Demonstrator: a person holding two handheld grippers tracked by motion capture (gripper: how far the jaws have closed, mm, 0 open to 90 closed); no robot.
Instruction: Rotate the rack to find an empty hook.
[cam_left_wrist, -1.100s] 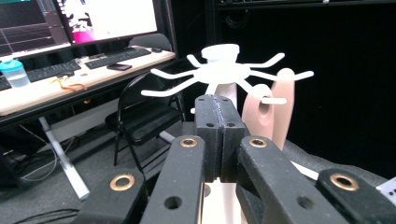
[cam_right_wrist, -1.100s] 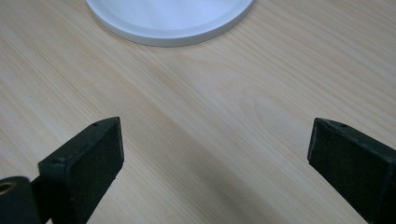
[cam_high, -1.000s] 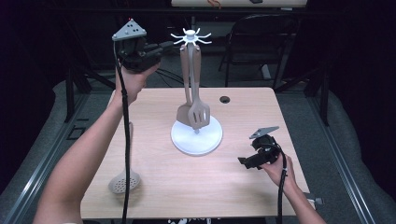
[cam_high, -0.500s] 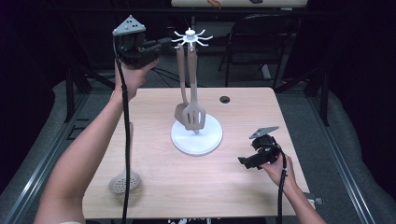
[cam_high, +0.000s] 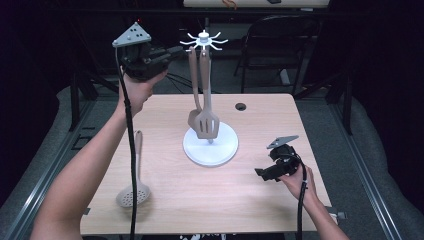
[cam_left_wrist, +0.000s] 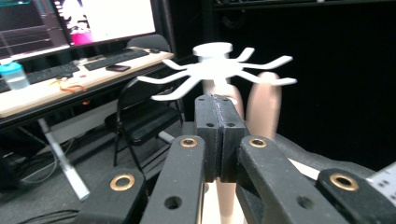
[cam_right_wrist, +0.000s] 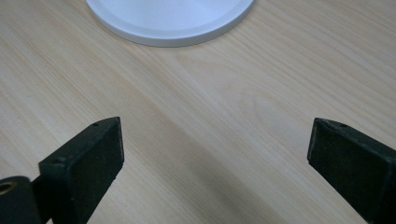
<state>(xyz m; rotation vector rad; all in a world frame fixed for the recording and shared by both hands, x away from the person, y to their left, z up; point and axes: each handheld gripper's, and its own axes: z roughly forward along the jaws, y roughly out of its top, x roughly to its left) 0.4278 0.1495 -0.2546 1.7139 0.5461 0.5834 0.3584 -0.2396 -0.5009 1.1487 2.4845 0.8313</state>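
Observation:
A white utensil stand rises from the middle of the table, with a ring of hooks (cam_high: 204, 40) on top and a round base (cam_high: 220, 152). A slotted spatula (cam_high: 206, 122) and a second beige utensil (cam_high: 193, 117) hang from the hooks. A beige skimmer (cam_high: 134, 192) lies flat near the table's front left. My left gripper (cam_high: 176, 50) is held high, shut and empty, its tip just left of the hooks. In the left gripper view the shut jaws (cam_left_wrist: 215, 100) point at the hooks (cam_left_wrist: 219, 65). My right gripper (cam_high: 261, 172) rests low on the table right of the base, open and empty (cam_right_wrist: 215, 163).
The wooden table (cam_high: 280, 120) has a small dark hole (cam_high: 241, 106) behind the stand. A black folding chair (cam_high: 280, 45) stands beyond the far edge. In the right gripper view the stand's white base (cam_right_wrist: 170, 18) lies just ahead of the jaws.
The two hanging utensils have swayed slightly on their hooks. Both grippers have hardly moved.

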